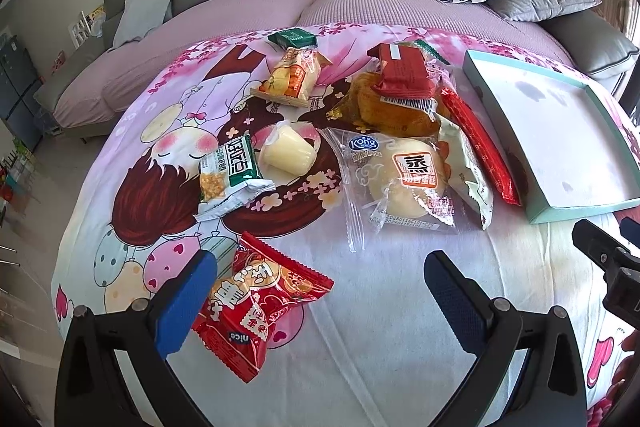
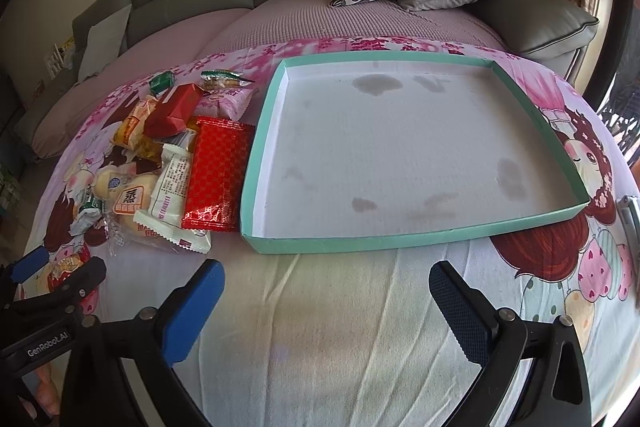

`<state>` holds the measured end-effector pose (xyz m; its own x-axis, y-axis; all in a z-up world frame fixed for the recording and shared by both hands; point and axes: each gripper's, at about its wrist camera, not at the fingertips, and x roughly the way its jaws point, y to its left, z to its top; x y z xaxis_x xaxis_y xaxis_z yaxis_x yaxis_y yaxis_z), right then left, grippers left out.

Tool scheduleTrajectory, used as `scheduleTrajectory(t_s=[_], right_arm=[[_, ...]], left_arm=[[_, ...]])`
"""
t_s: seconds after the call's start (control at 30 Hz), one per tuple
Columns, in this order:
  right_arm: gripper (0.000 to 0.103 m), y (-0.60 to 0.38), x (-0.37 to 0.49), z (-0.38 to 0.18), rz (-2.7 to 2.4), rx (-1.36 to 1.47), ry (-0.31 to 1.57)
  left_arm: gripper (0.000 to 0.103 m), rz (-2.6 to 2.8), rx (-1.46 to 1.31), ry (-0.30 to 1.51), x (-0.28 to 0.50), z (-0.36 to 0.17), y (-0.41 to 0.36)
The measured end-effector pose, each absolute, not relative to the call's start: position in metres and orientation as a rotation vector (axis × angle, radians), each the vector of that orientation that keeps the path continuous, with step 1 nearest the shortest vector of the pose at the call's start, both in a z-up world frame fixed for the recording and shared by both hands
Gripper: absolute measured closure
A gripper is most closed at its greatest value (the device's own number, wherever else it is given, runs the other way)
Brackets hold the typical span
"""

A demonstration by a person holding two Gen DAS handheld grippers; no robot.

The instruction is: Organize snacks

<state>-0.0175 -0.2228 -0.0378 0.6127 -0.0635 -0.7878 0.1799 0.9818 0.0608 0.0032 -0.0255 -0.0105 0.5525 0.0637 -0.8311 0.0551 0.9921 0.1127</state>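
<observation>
A cartoon-print cloth (image 2: 320, 327) carries scattered snack packets (image 1: 400, 171) beside a teal-rimmed tray (image 2: 400, 241).

Between your left fingers (image 1: 188, 303) lies a glossy red plastic wrapper (image 1: 256, 311); ahead of your right fingers (image 2: 196, 311), a matt, stained cardboard tray (image 2: 416, 241) on wrinkled cotton cloth (image 2: 328, 327).

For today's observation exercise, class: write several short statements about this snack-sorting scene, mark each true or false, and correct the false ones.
1. The teal tray already holds several snacks. False: it holds none, only stains.
2. Both grippers are open. True: the left gripper and right gripper hold nothing.
3. The red patterned packet lies beside the tray's left wall. True.
4. The steamed cake packet lies inside the tray. False: it lies on the printed cloth.
5. The red nice packet lies nearest the left gripper. True.
</observation>
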Motion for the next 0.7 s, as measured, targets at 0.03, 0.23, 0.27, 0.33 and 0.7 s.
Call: scheduleTrajectory(t_s=[0.03,0.23,0.27,0.33,0.7], right_arm=[[0.000,-0.2228,-0.0173,-0.0379,-0.139,0.138,0.902],[0.000,-0.2225,-0.0180,-0.0367,-0.132,0.138,0.894],[0.000,-0.2225,-0.0180,-0.0365,-0.131,0.138,0.892],[0.000,-0.2223,-0.0180,-0.0362,-0.127,0.138,0.889],[0.000,-0.2223,-0.0164,-0.0384,-0.113,0.137,0.898]], left_arm=[[0.000,0.006,0.130,0.987,0.0032,-0.0106,-0.0252],[0.000,0.007,0.133,0.990,0.0040,-0.0113,-0.0251],[0.000,0.007,0.133,0.991,0.0041,-0.0116,-0.0252],[0.000,0.009,0.134,0.993,0.0040,-0.0121,-0.0256],[0.000,0.011,0.136,0.995,0.0041,-0.0136,-0.0257]])
